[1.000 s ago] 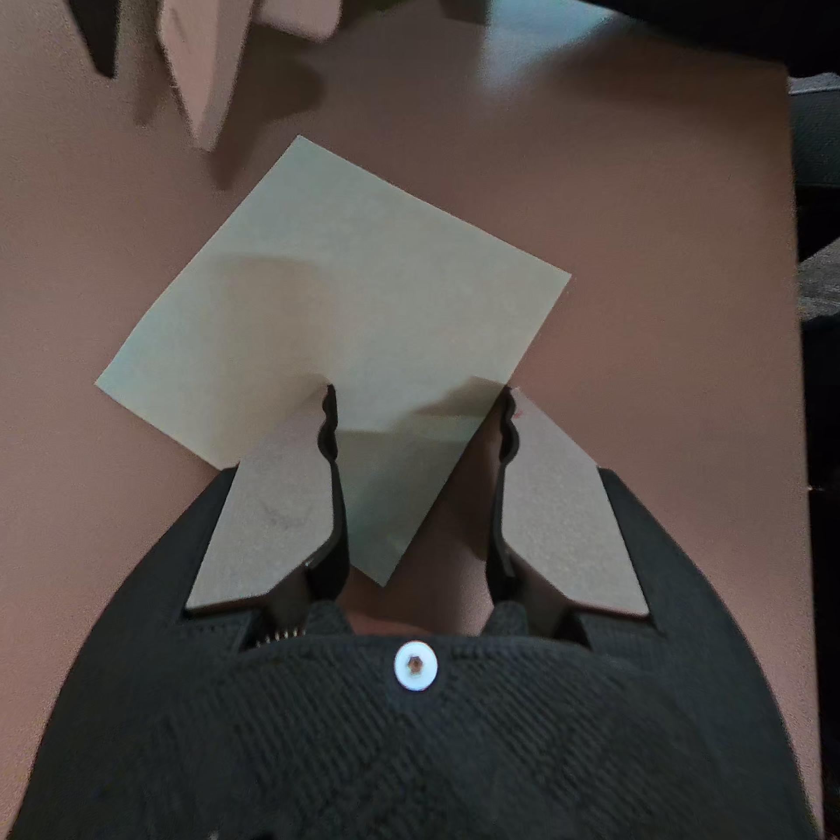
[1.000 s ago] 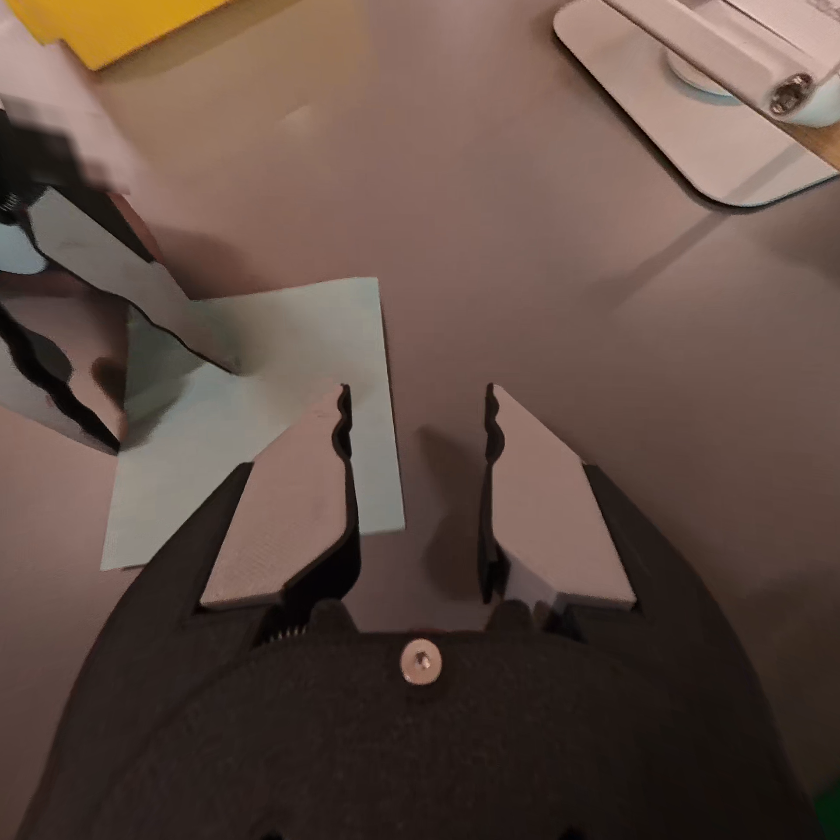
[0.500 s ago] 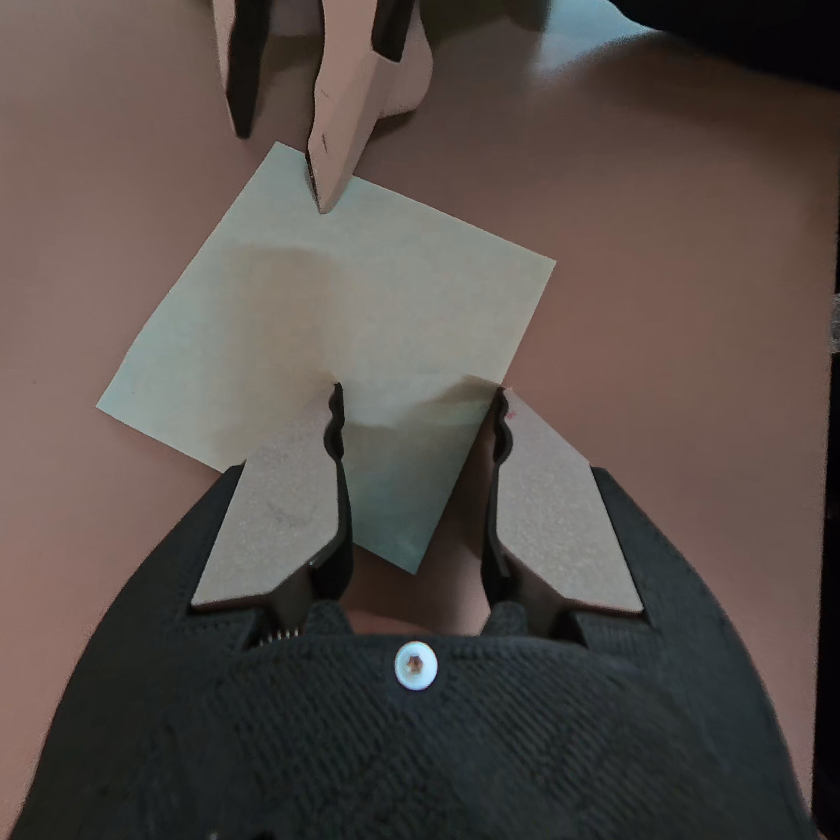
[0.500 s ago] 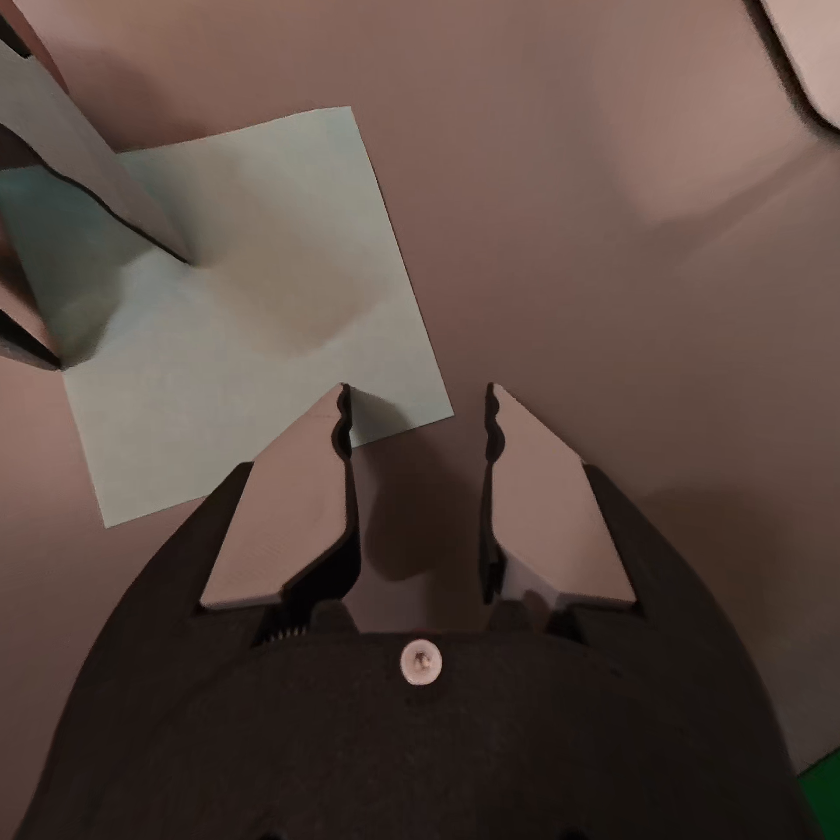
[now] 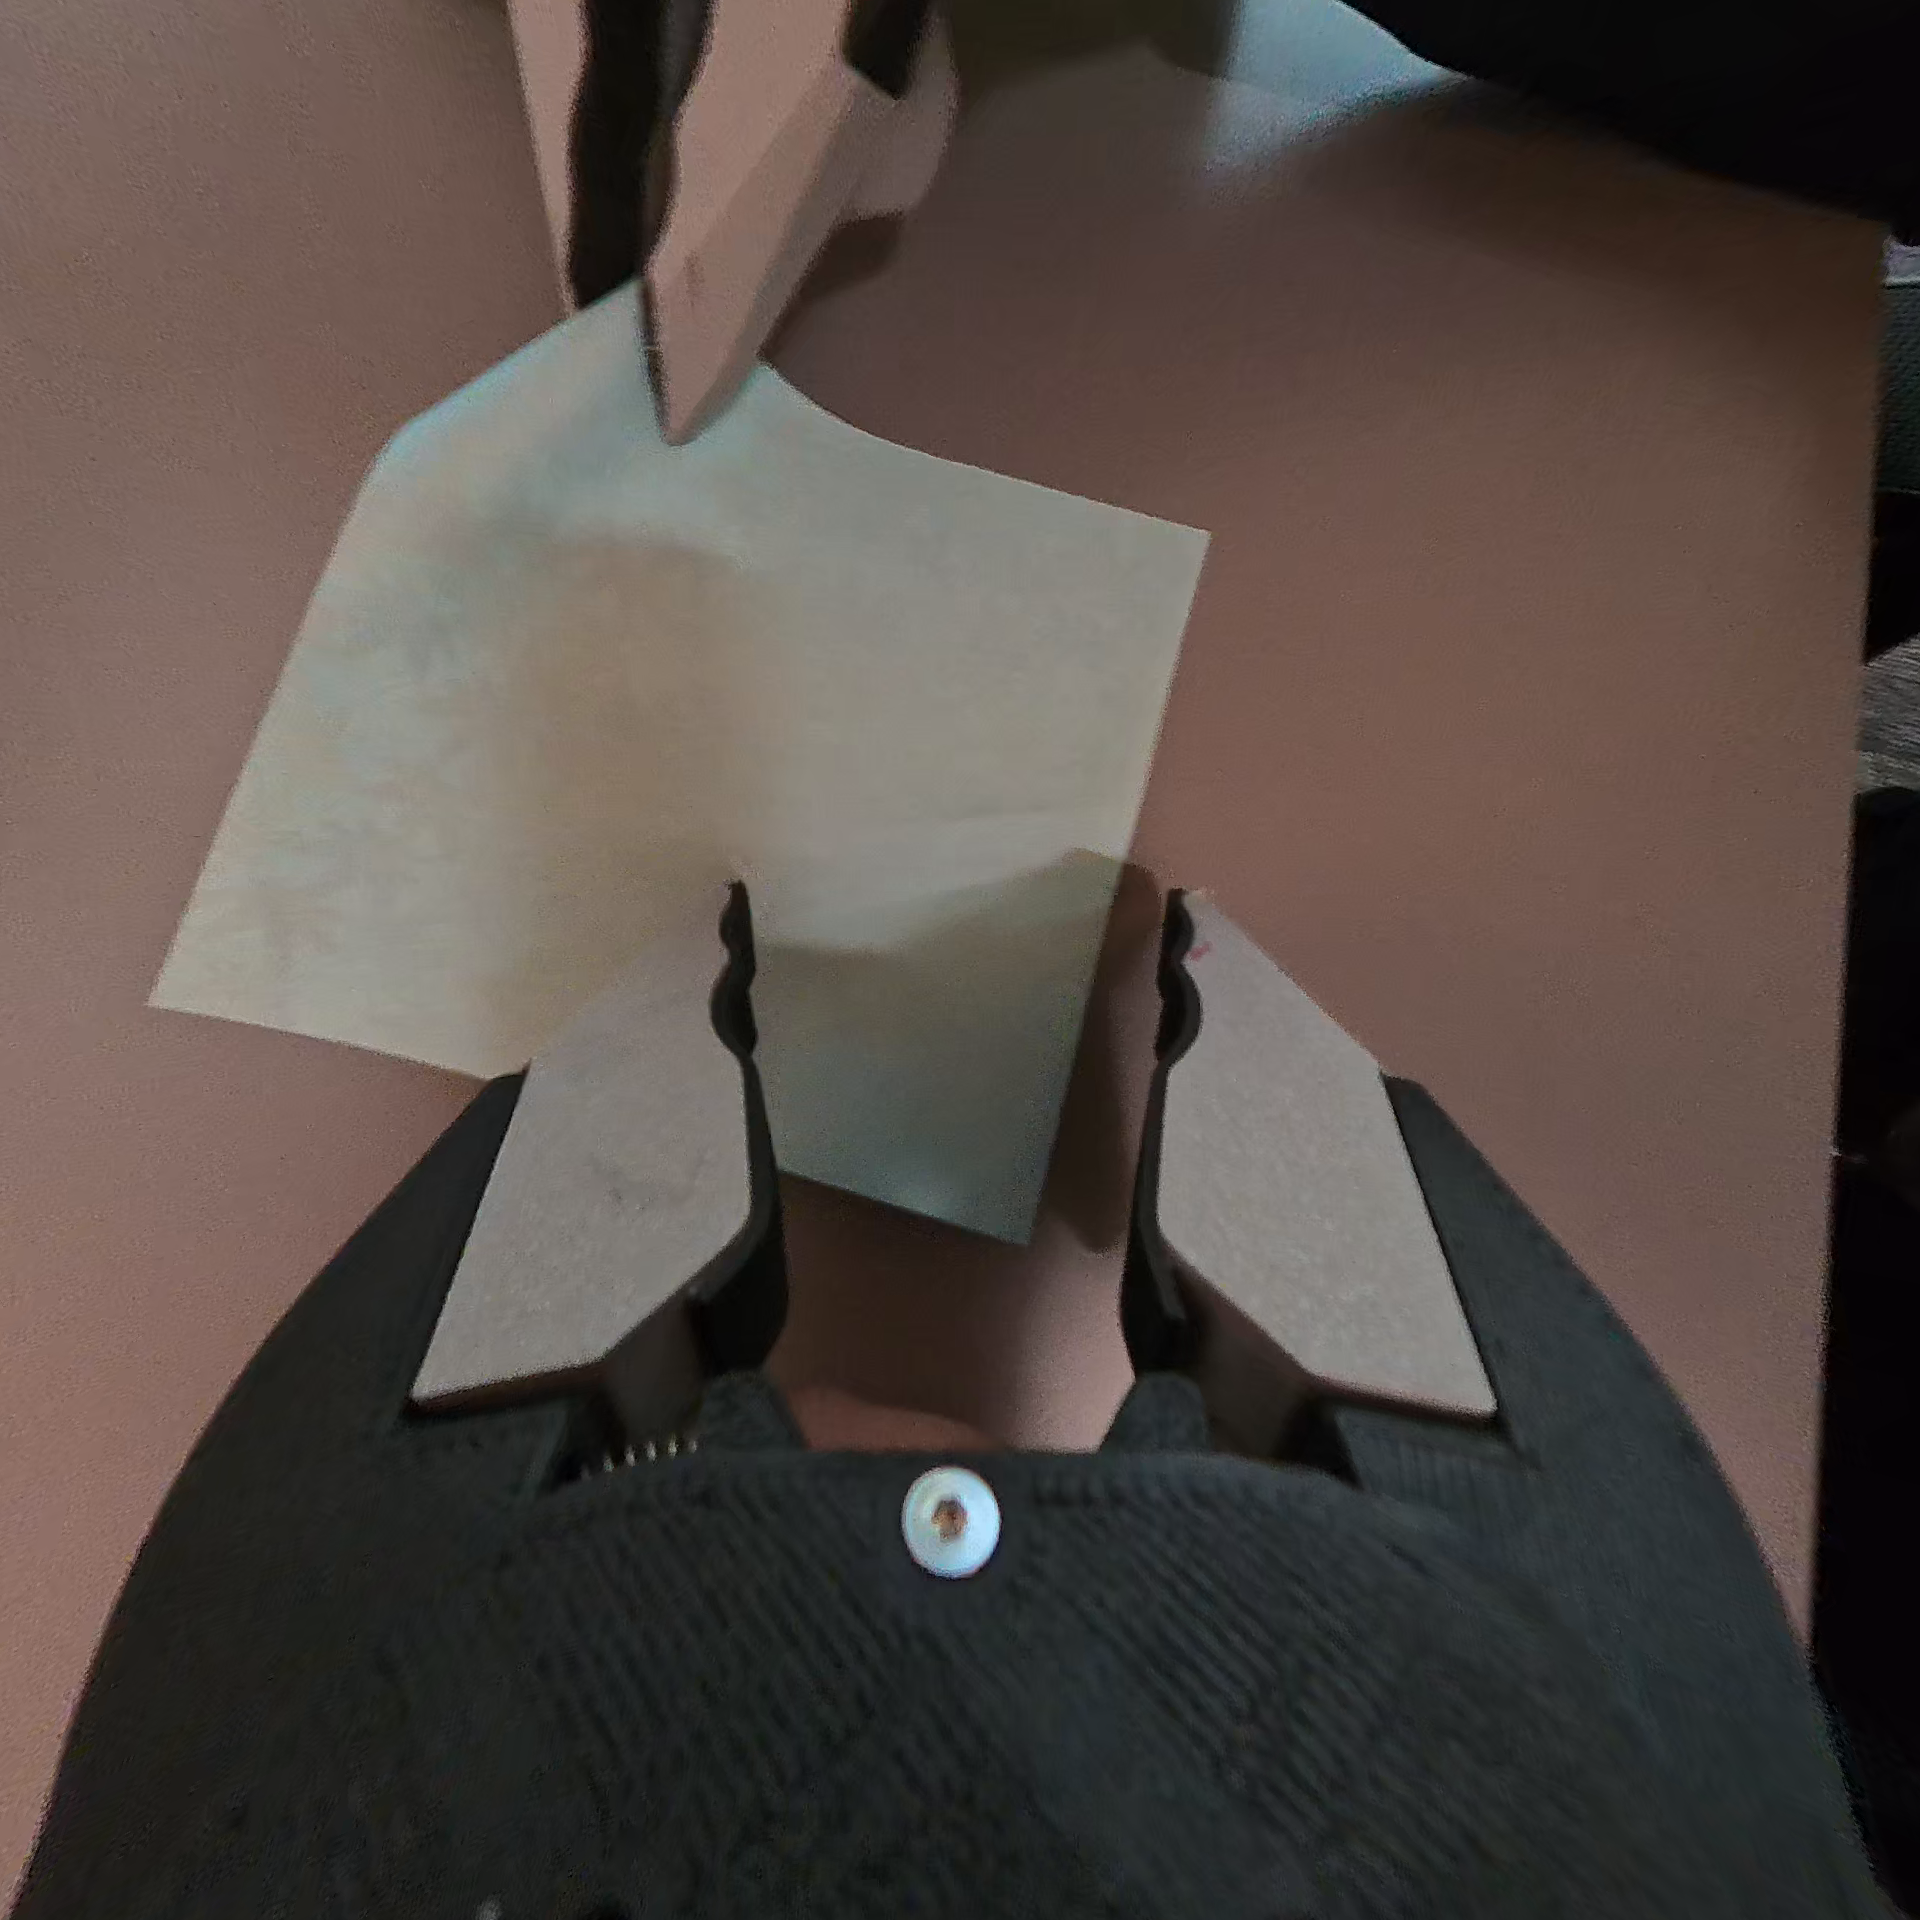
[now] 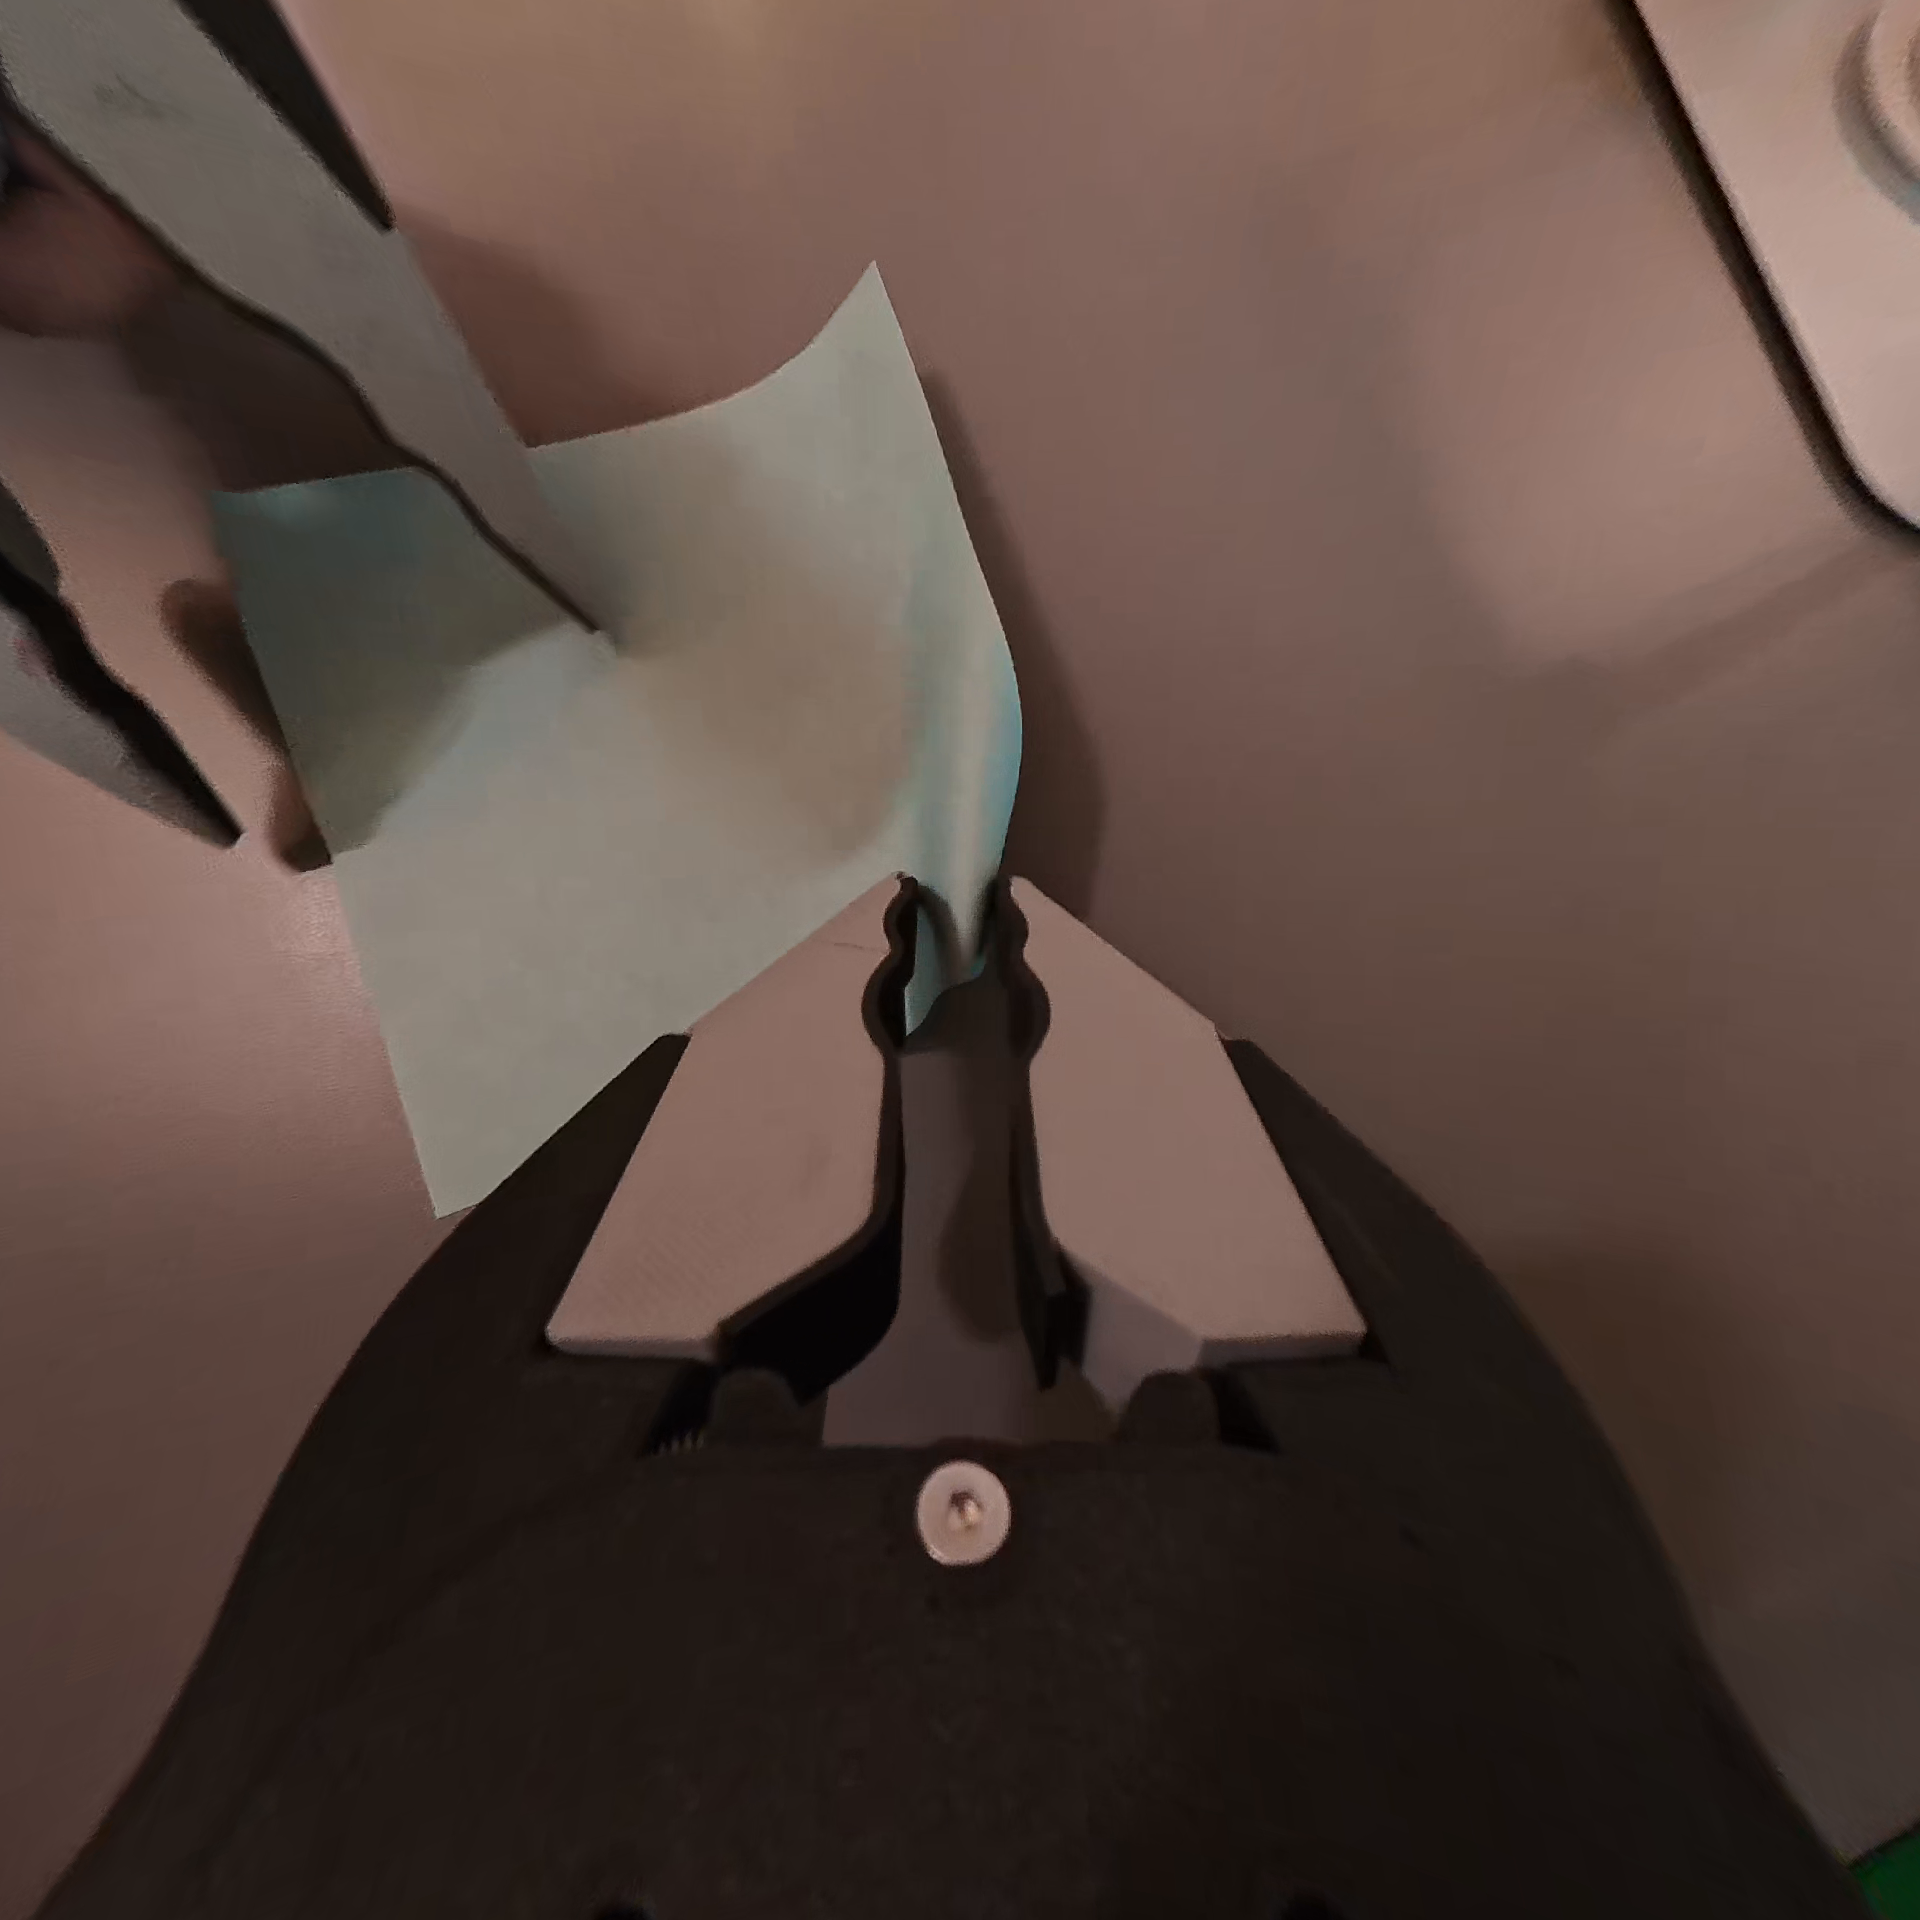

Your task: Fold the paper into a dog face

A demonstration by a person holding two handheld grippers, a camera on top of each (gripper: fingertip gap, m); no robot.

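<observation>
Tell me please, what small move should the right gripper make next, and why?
Probably lift the pinched corner and carry it across toward the opposite corner. The right gripper is shut on a corner of the paper, which already curls up there, while the left gripper, open, presses the other side down on the table.

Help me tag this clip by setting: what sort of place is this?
Probably an indoor desk or workbench. A smooth, plain tabletop holds one square of paper, and a pale flat stand base sits at its far corner. The right claw pinches the paper's corner; the left claw is open.
</observation>
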